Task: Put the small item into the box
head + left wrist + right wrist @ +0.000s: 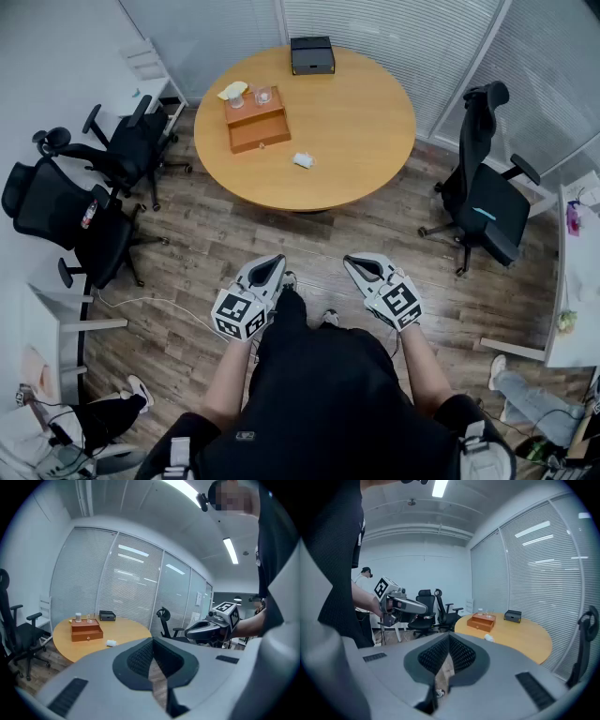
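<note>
A small white item lies on the round wooden table, just right of a brown wooden drawer box. Two glasses stand on that box. A black box sits at the table's far edge. Both grippers hover over the floor, well short of the table. My left gripper is shut and empty, and so is my right gripper. In the left gripper view the item and drawer box are far beyond the shut left gripper. The right gripper view shows the item far past the right gripper.
Black office chairs stand left of the table, further left and to its right. A white desk lines the right side. Blinds on glass walls close off the room behind the table. Wooden floor lies between me and the table.
</note>
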Action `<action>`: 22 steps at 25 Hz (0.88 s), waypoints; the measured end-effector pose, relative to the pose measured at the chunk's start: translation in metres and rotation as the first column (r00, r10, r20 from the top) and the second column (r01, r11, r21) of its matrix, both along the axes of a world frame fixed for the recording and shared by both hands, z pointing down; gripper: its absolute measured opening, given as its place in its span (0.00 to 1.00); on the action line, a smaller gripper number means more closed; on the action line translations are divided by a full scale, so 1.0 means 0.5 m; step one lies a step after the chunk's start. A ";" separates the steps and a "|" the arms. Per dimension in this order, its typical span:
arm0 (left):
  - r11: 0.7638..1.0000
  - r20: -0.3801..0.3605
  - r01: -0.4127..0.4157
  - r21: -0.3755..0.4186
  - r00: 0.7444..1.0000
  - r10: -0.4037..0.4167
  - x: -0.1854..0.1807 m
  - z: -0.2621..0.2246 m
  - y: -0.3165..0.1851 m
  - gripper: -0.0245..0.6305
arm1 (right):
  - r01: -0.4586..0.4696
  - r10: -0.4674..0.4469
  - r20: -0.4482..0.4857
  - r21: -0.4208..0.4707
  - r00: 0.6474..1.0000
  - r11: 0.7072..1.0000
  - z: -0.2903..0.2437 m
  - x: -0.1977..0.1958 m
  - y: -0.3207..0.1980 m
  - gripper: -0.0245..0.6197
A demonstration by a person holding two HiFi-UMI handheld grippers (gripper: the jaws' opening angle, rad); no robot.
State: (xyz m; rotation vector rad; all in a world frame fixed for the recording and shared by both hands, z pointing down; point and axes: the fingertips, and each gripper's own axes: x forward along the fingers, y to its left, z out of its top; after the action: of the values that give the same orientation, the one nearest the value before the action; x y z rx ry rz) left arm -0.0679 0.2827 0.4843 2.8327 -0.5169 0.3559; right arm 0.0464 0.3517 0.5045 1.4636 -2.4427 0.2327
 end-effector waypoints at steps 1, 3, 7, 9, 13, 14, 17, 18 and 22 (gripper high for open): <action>1.000 0.001 -0.001 0.000 1.000 0.001 0.002 0.000 -0.002 0.05 | -0.002 0.002 0.000 0.001 1.000 1.000 0.000 0.003 -0.001 0.05; 1.000 0.002 -0.002 -0.002 1.000 0.002 0.003 0.000 -0.004 0.05 | -0.009 0.009 0.001 0.000 1.000 1.000 0.000 0.007 -0.002 0.05; 1.000 0.008 -0.002 -0.008 1.000 0.002 -0.004 0.002 -0.008 0.05 | -0.028 0.028 0.006 -0.017 1.000 0.999 0.009 0.007 -0.003 0.05; 1.000 0.010 0.000 -0.015 1.000 0.000 -0.006 0.006 -0.013 0.05 | -0.031 0.031 0.008 -0.025 0.999 0.999 0.015 0.007 -0.010 0.05; 0.999 0.018 -0.008 -0.039 1.000 0.008 -0.010 0.028 -0.013 0.05 | -0.041 0.042 0.003 -0.039 0.999 0.998 0.029 0.002 -0.021 0.05; 0.999 0.018 -0.009 -0.046 1.000 0.010 -0.010 0.034 -0.015 0.05 | -0.047 0.047 0.004 -0.040 0.999 0.998 0.031 0.001 -0.026 0.05; 0.998 0.012 -0.012 -0.062 1.000 0.013 -0.006 0.040 -0.032 0.05 | -0.056 0.057 0.014 -0.058 0.998 0.997 0.041 0.002 -0.048 0.05; 0.998 0.008 -0.018 -0.065 1.000 0.018 -0.004 0.039 -0.040 0.05 | -0.053 0.054 0.015 -0.066 0.998 0.996 0.043 0.000 -0.057 0.05; 0.998 -0.002 -0.031 -0.063 1.000 0.031 -0.003 0.031 -0.082 0.05 | -0.063 0.063 0.006 -0.064 0.998 0.996 0.036 -0.007 -0.110 0.05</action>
State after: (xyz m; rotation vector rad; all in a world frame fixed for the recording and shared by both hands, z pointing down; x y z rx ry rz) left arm -0.0692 0.2418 0.5000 2.7828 -0.4544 0.3699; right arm 0.0427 0.2965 0.5224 1.5165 -2.3745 0.3278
